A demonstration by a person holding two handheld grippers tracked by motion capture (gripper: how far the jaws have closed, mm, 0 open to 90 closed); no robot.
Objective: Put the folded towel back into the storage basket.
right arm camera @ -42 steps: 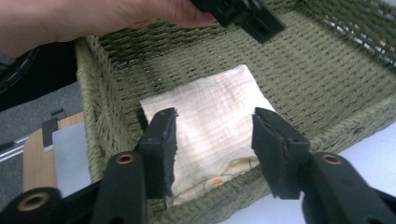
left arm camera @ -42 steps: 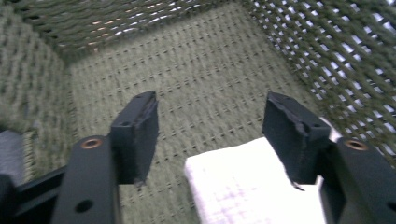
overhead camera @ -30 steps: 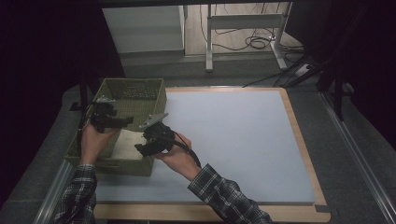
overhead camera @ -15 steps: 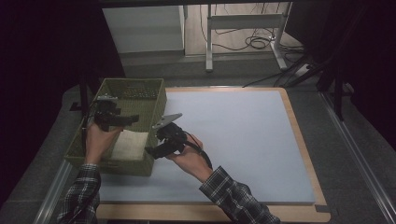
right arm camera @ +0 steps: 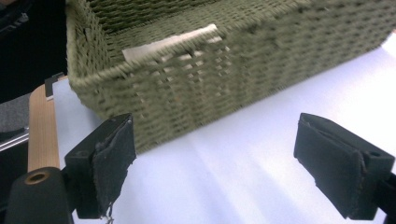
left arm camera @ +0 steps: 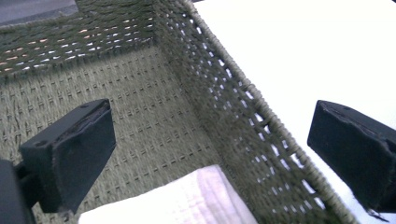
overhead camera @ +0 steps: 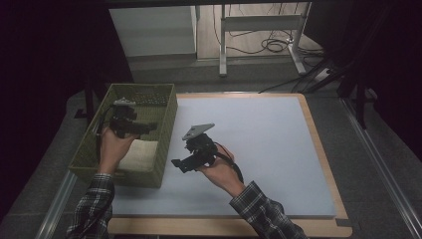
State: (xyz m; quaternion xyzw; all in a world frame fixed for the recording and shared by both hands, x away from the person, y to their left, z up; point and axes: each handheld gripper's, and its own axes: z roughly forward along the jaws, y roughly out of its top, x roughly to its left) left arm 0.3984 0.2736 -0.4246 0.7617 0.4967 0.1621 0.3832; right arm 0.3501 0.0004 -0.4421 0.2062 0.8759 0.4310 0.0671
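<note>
Jaws of both grippers have just been opening, nothing betw. them. Left gripper hangs over the green woven basket, w/ folded white cloth just below, cut off at the bottom edge. Right gripper is outside the basket wall, w/ open pale-blue mat around. Basket's far end is dim.

Beyond your counter the room was dark. A metal-legged table stood there. Cables lay on the wooden floor.
</note>
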